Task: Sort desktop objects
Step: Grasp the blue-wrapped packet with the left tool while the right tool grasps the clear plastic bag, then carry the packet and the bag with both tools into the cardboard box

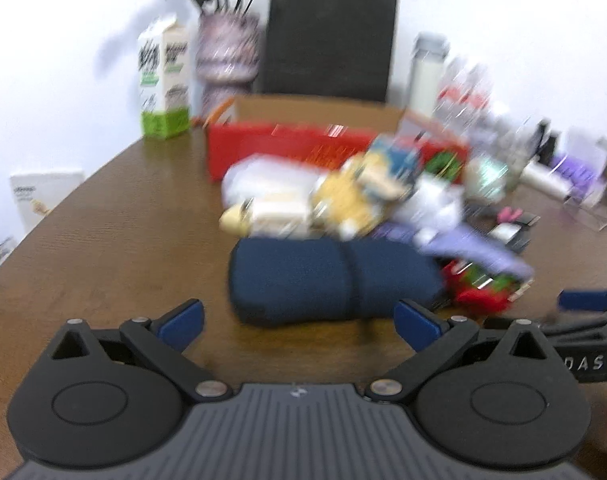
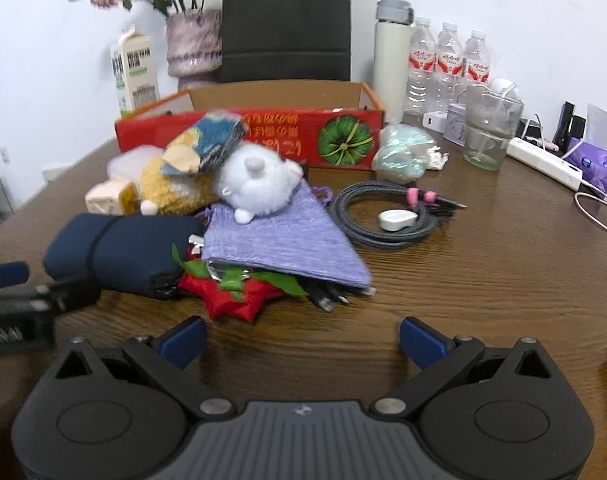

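Note:
A pile of objects lies mid-table before a red cardboard box (image 2: 263,130). It holds a dark blue pouch (image 2: 119,254), a purple knitted bag (image 2: 279,236), a white plush (image 2: 255,184), a yellow plush (image 2: 171,192), a red fabric star (image 2: 235,296) and a coiled grey cable (image 2: 383,216). My left gripper (image 1: 299,326) is open just in front of the blue pouch (image 1: 331,280); this view is blurred. My right gripper (image 2: 301,340) is open, empty, just short of the red star.
At the back stand a milk carton (image 2: 133,76), a flower vase (image 2: 193,44), a black bag (image 2: 285,20), a white flask (image 2: 391,52), water bottles (image 2: 447,64) and a glass jar (image 2: 487,132). A power strip (image 2: 543,162) lies at the right.

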{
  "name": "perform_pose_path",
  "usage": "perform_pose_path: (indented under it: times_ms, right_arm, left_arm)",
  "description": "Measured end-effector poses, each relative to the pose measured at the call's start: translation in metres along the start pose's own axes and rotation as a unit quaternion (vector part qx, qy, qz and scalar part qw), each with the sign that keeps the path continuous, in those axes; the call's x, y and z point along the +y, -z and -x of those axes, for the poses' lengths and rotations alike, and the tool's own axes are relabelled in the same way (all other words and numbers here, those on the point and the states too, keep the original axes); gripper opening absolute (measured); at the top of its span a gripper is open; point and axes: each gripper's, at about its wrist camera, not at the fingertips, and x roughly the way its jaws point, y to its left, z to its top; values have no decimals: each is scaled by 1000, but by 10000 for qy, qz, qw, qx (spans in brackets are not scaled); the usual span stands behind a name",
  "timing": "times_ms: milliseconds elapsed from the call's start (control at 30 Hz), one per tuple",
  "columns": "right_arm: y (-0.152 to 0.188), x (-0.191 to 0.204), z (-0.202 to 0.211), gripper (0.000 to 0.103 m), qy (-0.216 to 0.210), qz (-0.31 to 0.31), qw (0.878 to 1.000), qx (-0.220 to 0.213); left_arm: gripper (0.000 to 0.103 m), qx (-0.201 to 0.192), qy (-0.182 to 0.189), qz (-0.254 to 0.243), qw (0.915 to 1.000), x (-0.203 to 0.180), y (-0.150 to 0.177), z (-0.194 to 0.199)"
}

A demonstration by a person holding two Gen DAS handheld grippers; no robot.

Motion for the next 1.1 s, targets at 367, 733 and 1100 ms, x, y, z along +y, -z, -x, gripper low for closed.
perform_pose_path:
  times_ms: [367, 733, 1100]
  right_arm:
    - [-99, -81, -9, 96, 276, -532, 9939, -921]
    - [-143, -107, -114, 24, 152, -762, 9969, -130]
    - [-204, -77, -12, 21, -443, -257, 9895, -1352]
  left_arm:
    - [86, -260, 595, -813, 9946, -54, -93, -69]
    - [6, 323, 897, -289, 9950, -38, -110, -96]
    - [6, -262, 1176, 240, 9924, 3, -201, -65]
